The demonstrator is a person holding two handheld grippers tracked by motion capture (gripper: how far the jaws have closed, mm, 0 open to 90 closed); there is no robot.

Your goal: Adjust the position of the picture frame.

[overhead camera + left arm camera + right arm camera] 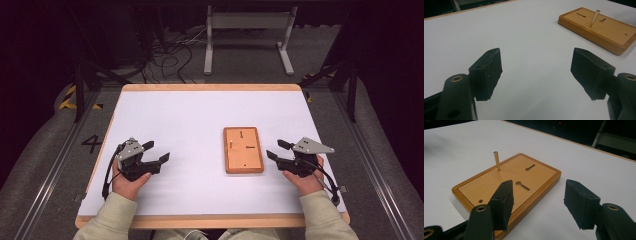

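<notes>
High view shows a white table (pixel 165 115) with a wooden board (pixel 243 149) lying flat right of centre, a thin peg (pixel 232 145) standing in it near its left edge. The left gripper (pixel 159 151) rests well apart from the board on the left; the right gripper (pixel 275 149) sits just beside the board's right edge. Both have jaws spread wide with nothing between them. Right gripper view looks across the board (pixel 509 182): the peg (pixel 497 161) stands upright at the far side, two keyhole slots (pixel 522 185) are cut in the top, and a small hole (pixel 480 201) lies near the closer corner. Left gripper view has the board (pixel 599 28) far off to the upper right, the peg (pixel 594 18) leaning slightly in that perspective. This looks like the outset, with neither gripper committed yet. Judging by position, the right gripper is better placed to reach: it would need to travel over the board, line its jaws either side of the peg, and close gently on so slim a shaft.
</notes>
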